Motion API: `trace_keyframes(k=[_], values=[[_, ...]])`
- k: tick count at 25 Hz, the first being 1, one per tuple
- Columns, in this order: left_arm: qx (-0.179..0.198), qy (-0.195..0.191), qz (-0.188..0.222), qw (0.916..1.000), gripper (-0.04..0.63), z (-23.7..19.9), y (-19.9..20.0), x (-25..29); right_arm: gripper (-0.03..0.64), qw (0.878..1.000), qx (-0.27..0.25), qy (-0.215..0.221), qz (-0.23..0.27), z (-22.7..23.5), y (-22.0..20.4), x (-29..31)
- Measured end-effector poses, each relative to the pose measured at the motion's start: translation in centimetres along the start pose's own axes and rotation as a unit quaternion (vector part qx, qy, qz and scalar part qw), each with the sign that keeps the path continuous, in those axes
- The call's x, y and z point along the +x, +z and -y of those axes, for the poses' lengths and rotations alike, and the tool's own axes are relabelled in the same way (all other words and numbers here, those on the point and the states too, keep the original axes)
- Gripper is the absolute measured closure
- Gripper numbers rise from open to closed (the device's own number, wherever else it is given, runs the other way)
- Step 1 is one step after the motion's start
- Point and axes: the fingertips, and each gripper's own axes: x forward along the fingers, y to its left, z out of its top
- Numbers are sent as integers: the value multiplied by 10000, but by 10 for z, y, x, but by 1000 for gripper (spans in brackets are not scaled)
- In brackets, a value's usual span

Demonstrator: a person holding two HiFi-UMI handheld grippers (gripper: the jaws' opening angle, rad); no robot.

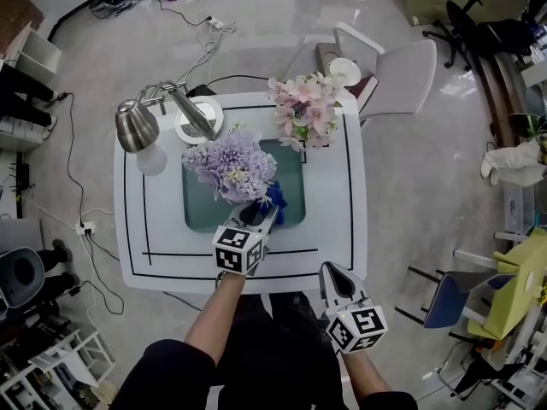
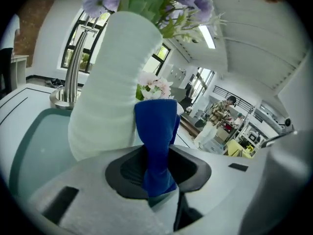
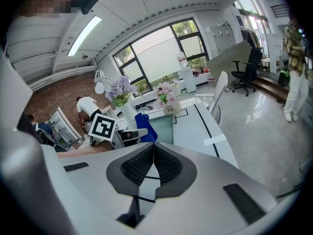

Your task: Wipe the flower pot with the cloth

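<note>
A tall white ribbed flower pot (image 2: 110, 87) holding purple flowers (image 1: 229, 165) stands on the green mat (image 1: 291, 173) in the middle of the white table (image 1: 342, 220). My left gripper (image 1: 263, 213) is shut on a blue cloth (image 1: 275, 198), which stands up out of the jaws. In the left gripper view the cloth (image 2: 157, 136) rests against the pot's lower right side, just past the gripper (image 2: 157, 174). My right gripper (image 1: 335, 278) hangs shut and empty off the table's front edge; from its own view (image 3: 152, 156) the cloth (image 3: 145, 127) shows ahead.
A second pot of pink flowers (image 1: 304, 108) stands at the table's back right. A chrome desk lamp (image 1: 144, 123) with a round base (image 1: 198, 120) occupies the back left. A white chair (image 1: 389, 77) sits behind the table. Cables (image 1: 205, 54) run over the floor.
</note>
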Motion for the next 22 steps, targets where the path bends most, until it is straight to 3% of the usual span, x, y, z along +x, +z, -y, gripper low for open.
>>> trace_keyframes(k=[3,7,10,15,19,22], values=[[39,-42,-19,10000,476,6,-3,4,607,10000,-25,63,-13,7,6,5],[267,-212,573,9978,476,25,28,4,607,9997,-105,198,-58,12,13,14],[222,-35,902,9957,476,21,49,7,607,9994,-153,280,-102,16,18,19],[77,270,540,9981,476,6,39,17,607,9989,-242,379,-134,16,24,21],[-202,254,103,9994,476,3,11,22,607,9986,-283,432,-110,10,26,22],[-246,150,74,9996,476,6,3,12,607,9985,-298,452,-46,0,27,21]])
